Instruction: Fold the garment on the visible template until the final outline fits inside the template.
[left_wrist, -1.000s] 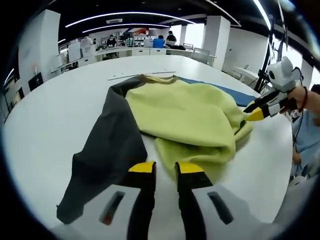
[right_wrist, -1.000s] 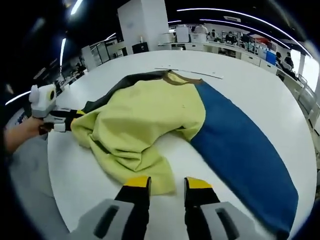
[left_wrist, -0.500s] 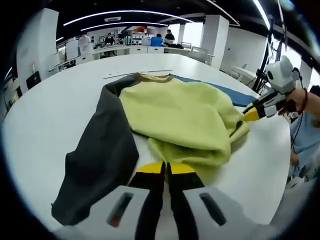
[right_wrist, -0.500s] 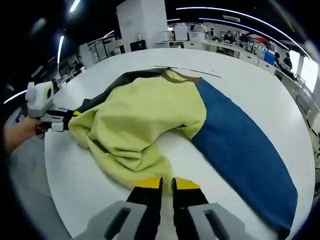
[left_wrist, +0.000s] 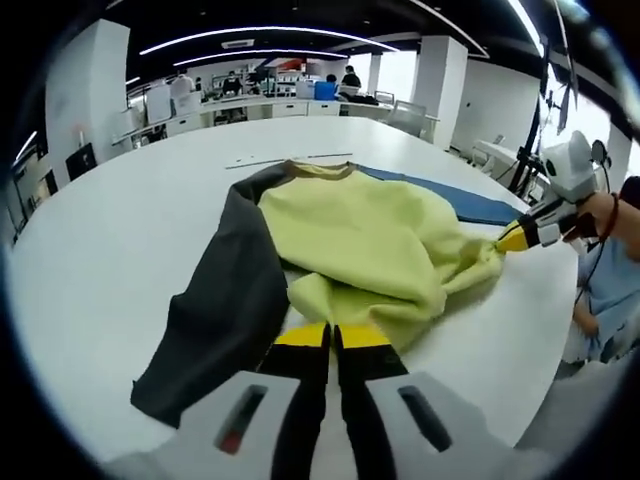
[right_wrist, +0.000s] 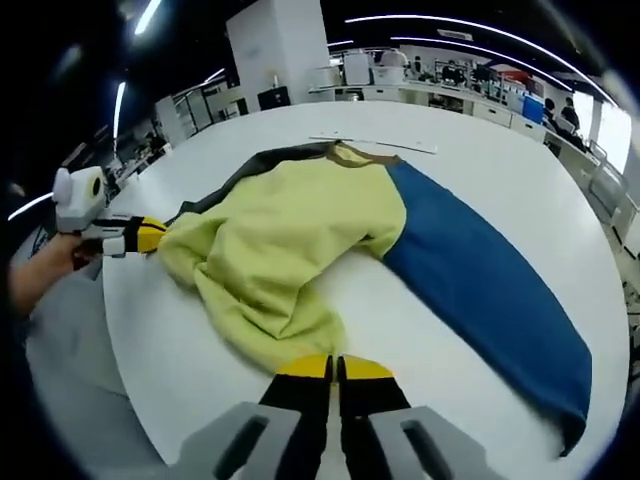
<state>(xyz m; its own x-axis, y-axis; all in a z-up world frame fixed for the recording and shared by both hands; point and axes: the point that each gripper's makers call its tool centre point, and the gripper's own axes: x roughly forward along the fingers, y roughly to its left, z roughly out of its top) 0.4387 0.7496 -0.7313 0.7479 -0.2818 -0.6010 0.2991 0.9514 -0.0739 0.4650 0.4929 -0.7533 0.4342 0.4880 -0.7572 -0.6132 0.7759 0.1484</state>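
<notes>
A sweatshirt lies on the round white table (left_wrist: 110, 230), with a yellow-green body (left_wrist: 360, 225), a dark grey sleeve (left_wrist: 220, 310) and a blue sleeve (left_wrist: 450, 195). My left gripper (left_wrist: 333, 336) is shut on the near yellow hem, jaws together. In the right gripper view the yellow body (right_wrist: 290, 235) lies between the blue sleeve (right_wrist: 470, 280) and the dark sleeve (right_wrist: 235, 172). My right gripper (right_wrist: 335, 367) is shut on the other hem corner. Each gripper shows in the other's view, the right gripper (left_wrist: 517, 238) and the left gripper (right_wrist: 150, 236), pinching bunched yellow cloth.
A thin pale strip (right_wrist: 375, 143) lies on the table beyond the brown collar (right_wrist: 355, 153). A person's hand (right_wrist: 45, 268) holds the left gripper at the table edge. Desks, pillars and people stand far behind. Bare table (right_wrist: 480, 150) surrounds the garment.
Both grippers were open a second ago and have shut on the yellow hem. The hem corners are now drawn outward and the folded yellow body is spread flatter.
</notes>
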